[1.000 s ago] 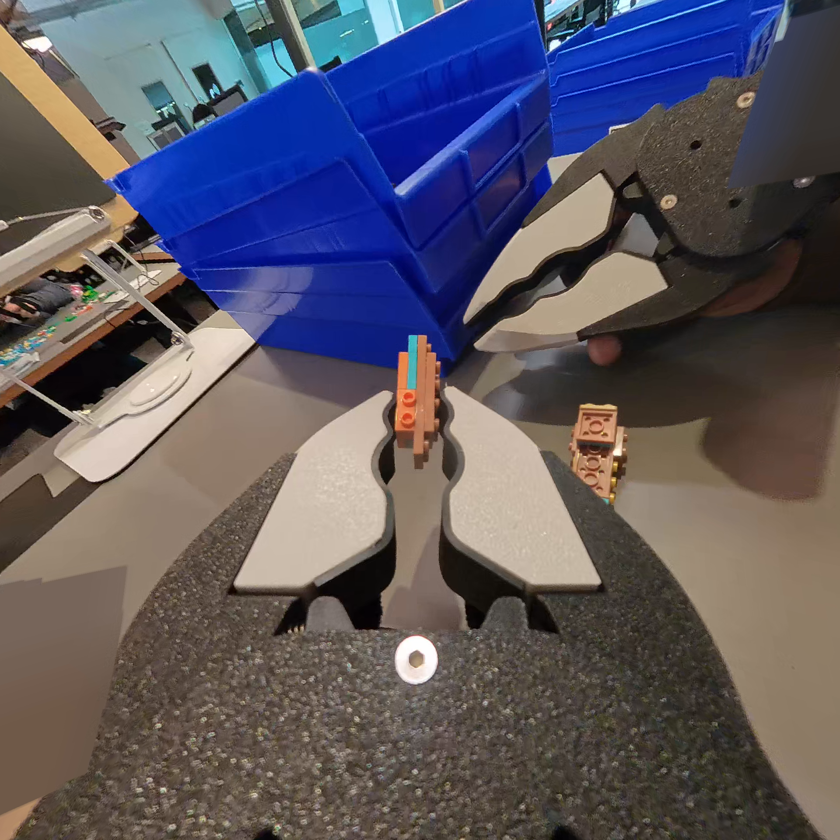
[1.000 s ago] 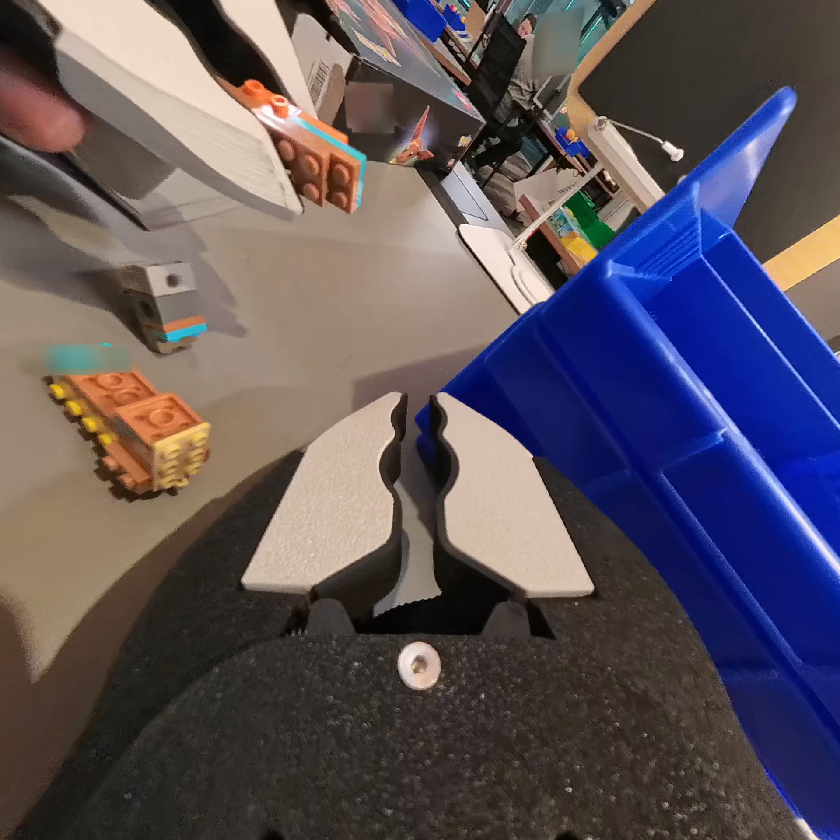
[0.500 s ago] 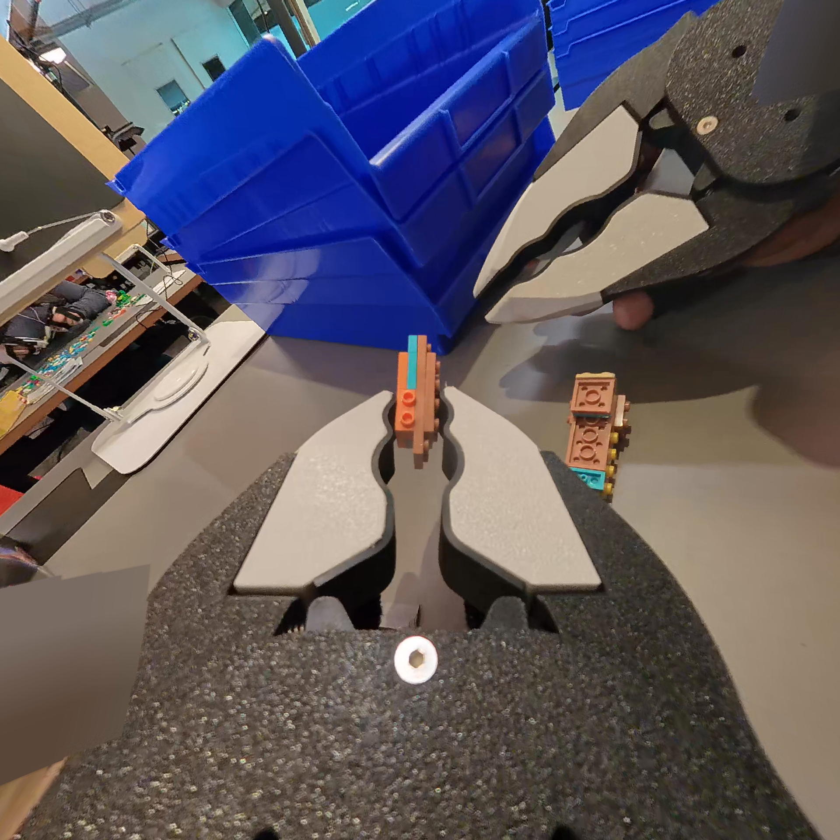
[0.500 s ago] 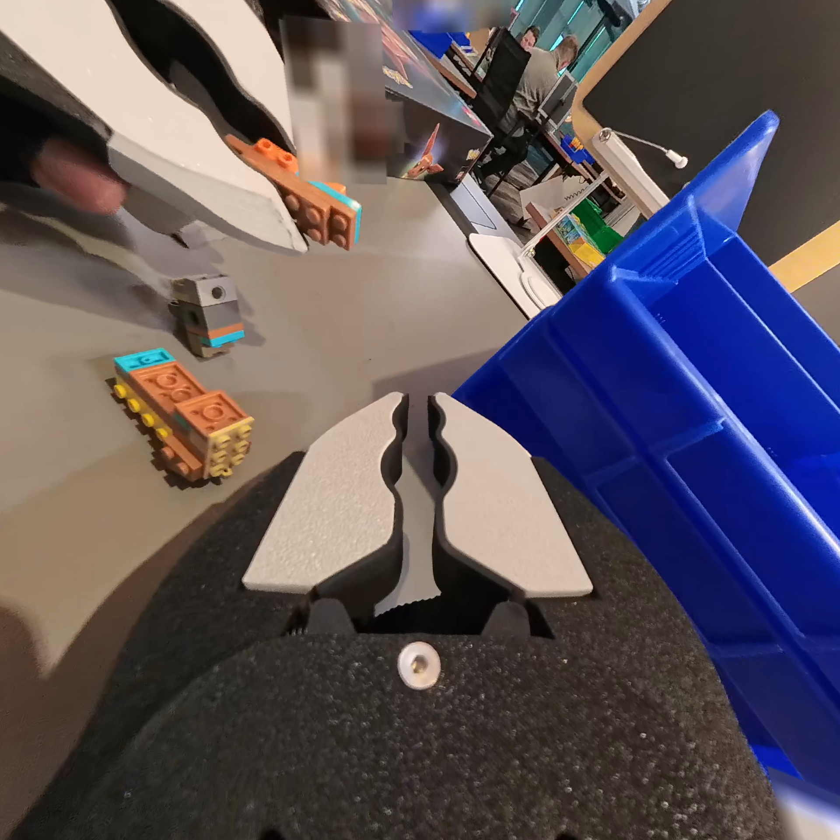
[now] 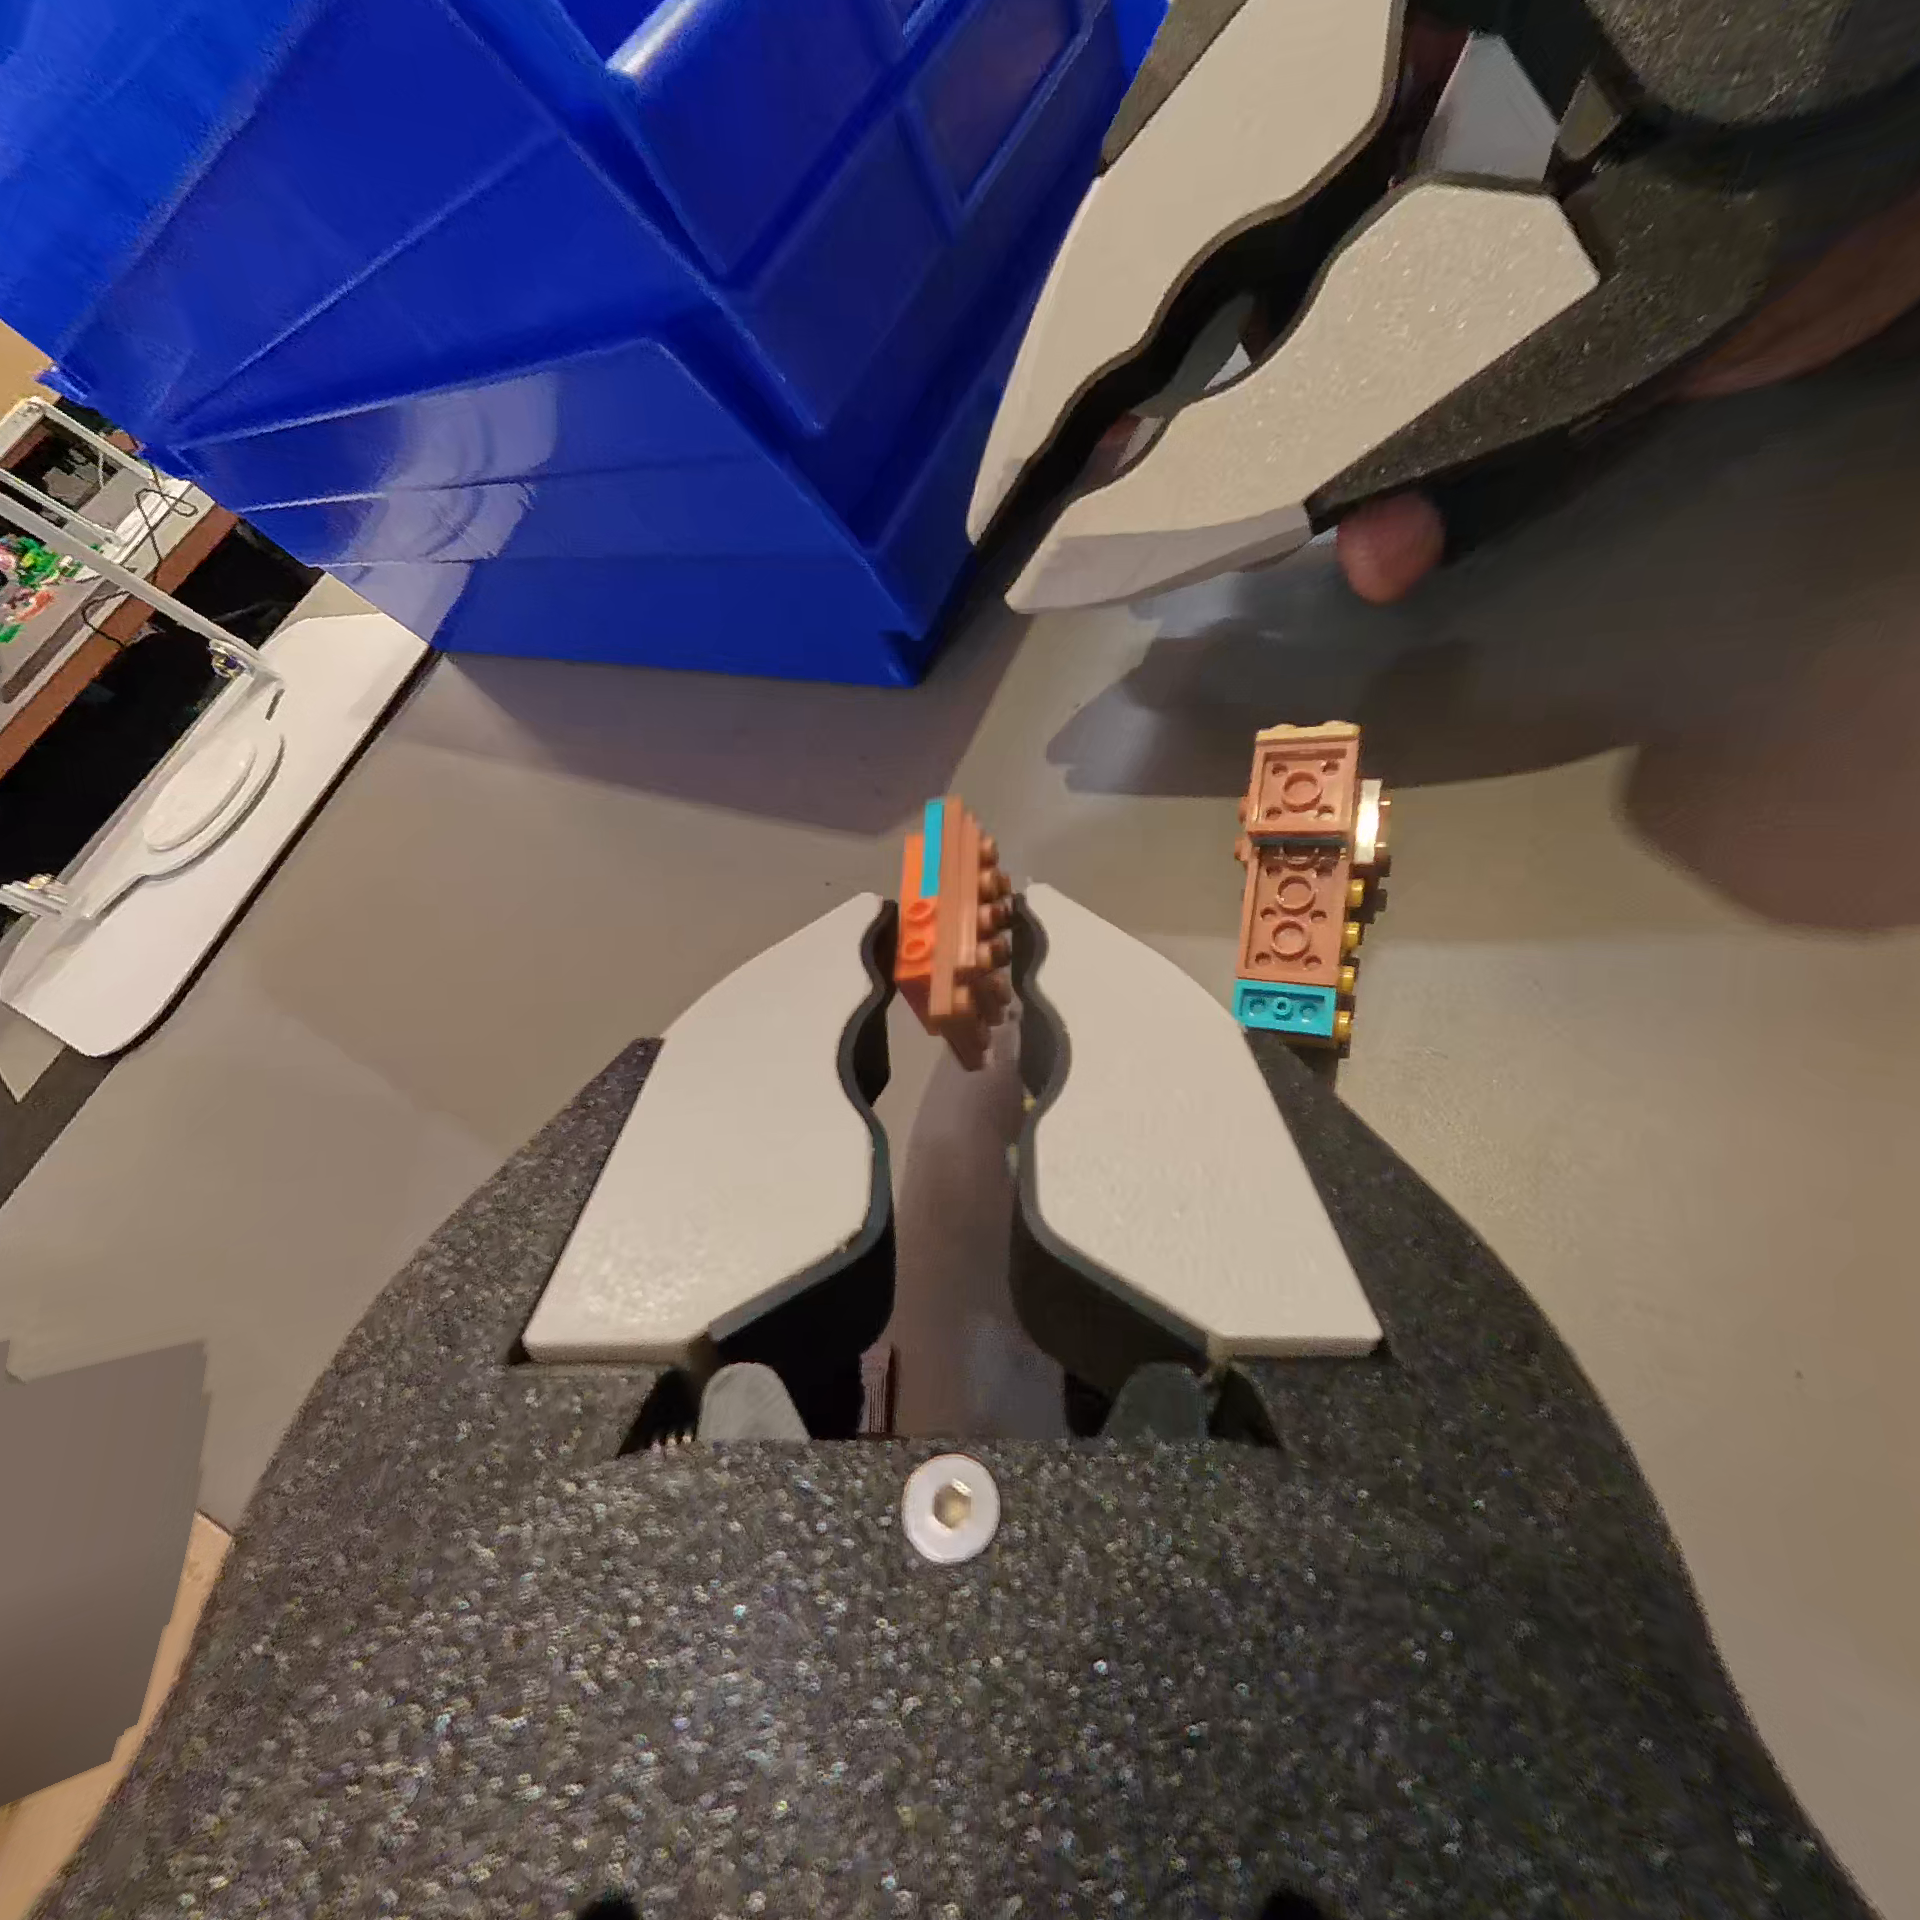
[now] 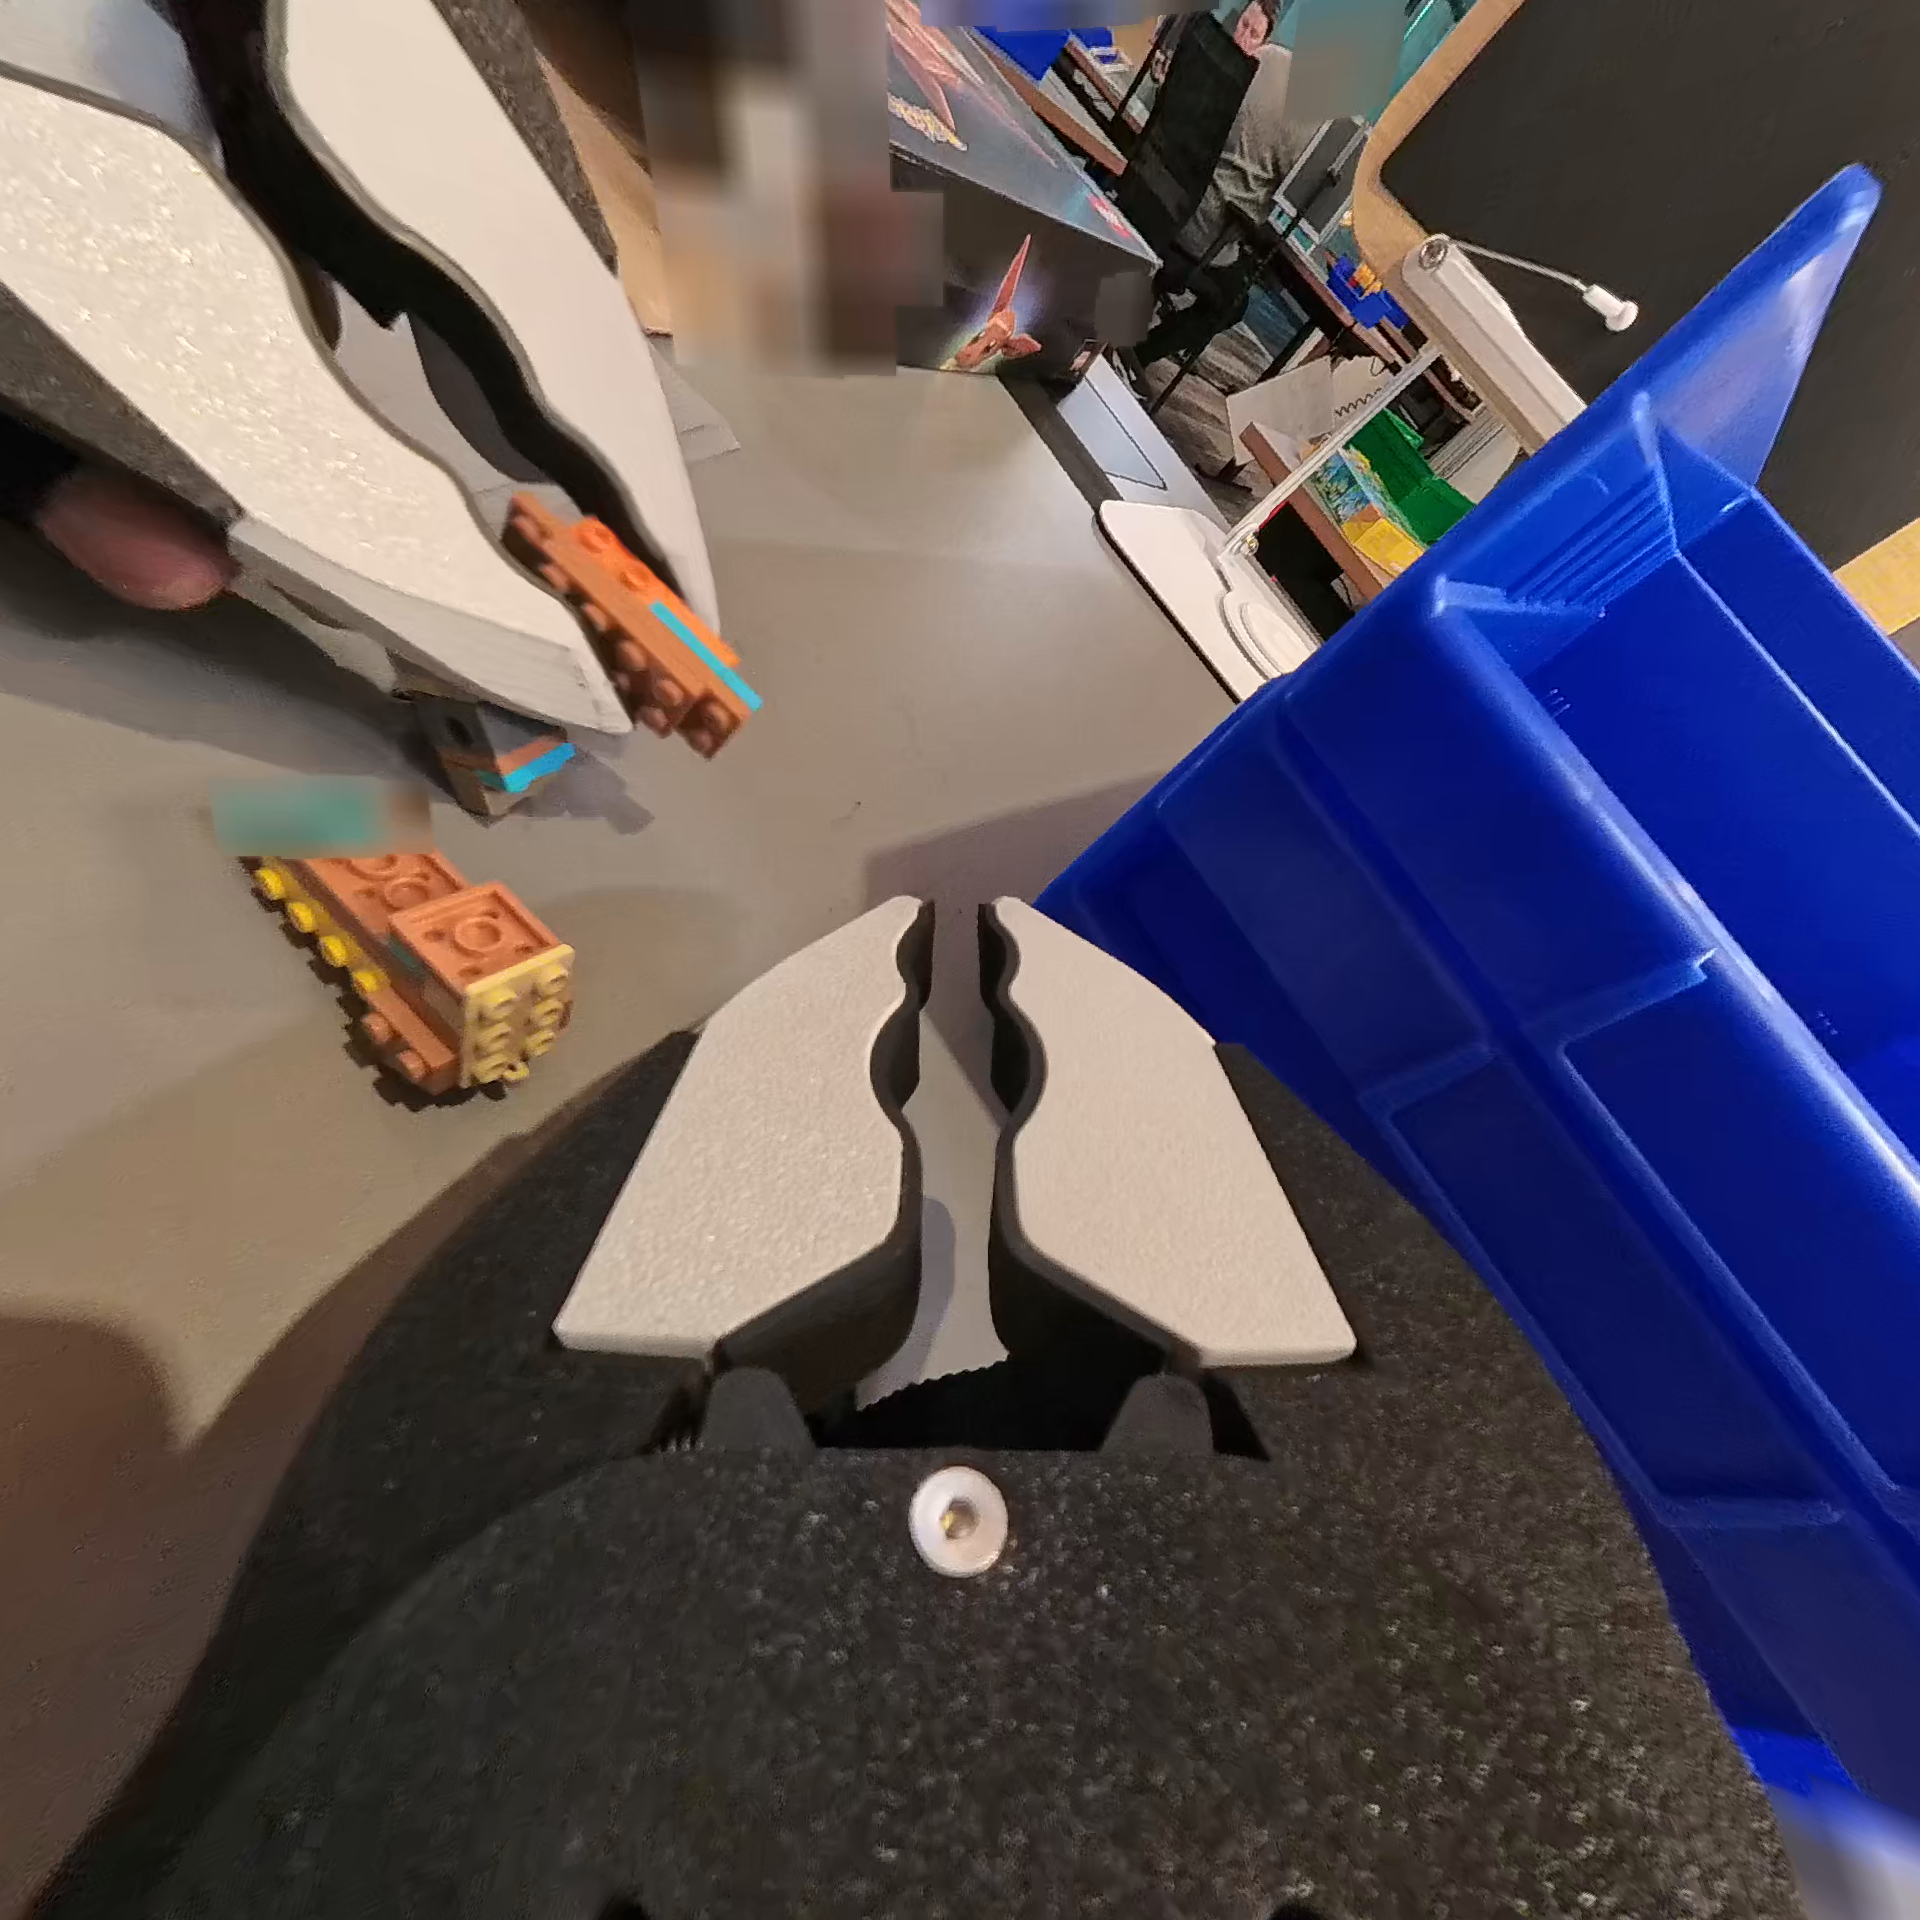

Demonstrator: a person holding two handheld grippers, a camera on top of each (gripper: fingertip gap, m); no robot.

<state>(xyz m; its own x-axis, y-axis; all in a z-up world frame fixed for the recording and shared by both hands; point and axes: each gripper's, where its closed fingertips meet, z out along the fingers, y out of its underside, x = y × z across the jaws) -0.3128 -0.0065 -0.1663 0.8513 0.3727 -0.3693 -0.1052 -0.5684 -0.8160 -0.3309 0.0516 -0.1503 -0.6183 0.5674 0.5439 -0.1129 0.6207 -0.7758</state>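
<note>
The small stack of orange, brown and teal brick plates (image 5: 954,925) sits at the centre of the left wrist view, pinched edge-on between the tips of the left gripper (image 5: 956,930) above the grey bench (image 5: 582,935). Compared with half a second ago the stack is tilted in the jaws instead of upright, and the gap around it looks a little wider, so the hold may be looser. The blue bins (image 5: 540,312) and the right gripper (image 5: 1049,551) at upper right now fill more of that view. In the right wrist view the right gripper (image 6: 954,914) has its fingers nearly pressed together with nothing between them. The long brown and tan brick assembly (image 6: 416,966) lies on the bench at left, and a small grey block (image 6: 499,764) is partly hidden under the left gripper (image 6: 665,665).
</note>
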